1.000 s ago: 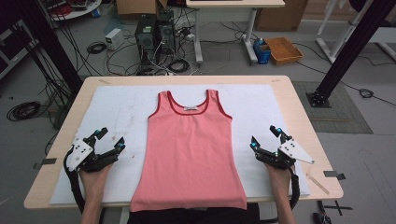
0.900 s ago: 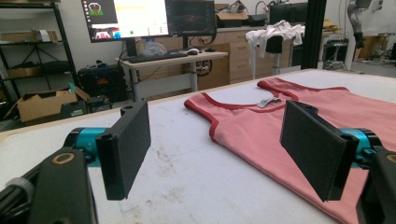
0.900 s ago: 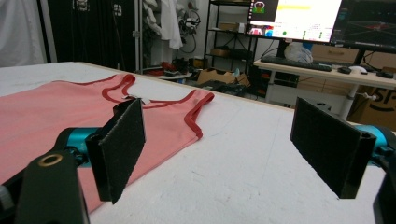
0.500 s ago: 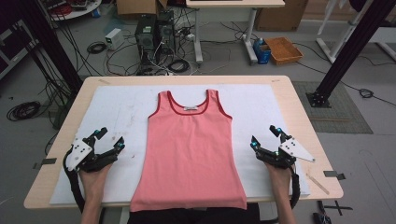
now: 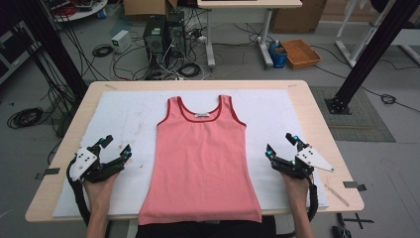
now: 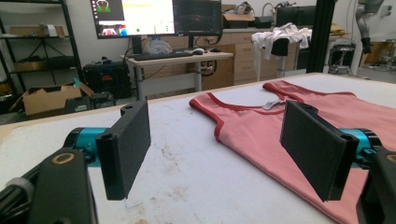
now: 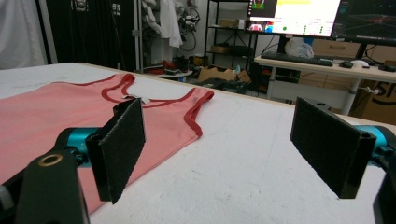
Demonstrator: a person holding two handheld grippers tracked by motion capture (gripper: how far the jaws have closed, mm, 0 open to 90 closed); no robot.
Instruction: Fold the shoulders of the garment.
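Salmon-pink knit fabric, bound in a darker red trim at the neckline and armholes, makes up the tank top [image 5: 201, 158] that lies at the centre of the high view, spread flat and face up on a white padded sheet [image 5: 124, 119] covering the pale wooden table [image 5: 317, 114]. Its straps point toward the top of the frame and its hem reaches the lower edge of the table. A small label [image 5: 202, 116] shows just below the neckline. No fold, crease line or lifted edge is visible, so the handling of the garment appears not yet begun: every fold or lift seems left to do.

Left gripper [image 5: 115, 149], at the lower left of the high view, rests on the sheet beside the garment's side seam, apart from the cloth; its jaws stand wide apart with nothing between them. Right gripper [image 5: 281, 144], at the lower right, mirrors it, jaws likewise spread and empty, apart from the opposite seam.

In the left gripper view the flat black pads [image 6: 126, 149] look finely textured and rectangular, mounted on teal anodised barrels; the tank top fills the right half of that frame. The sheet's surface is matte, faintly scuffed and smudged.
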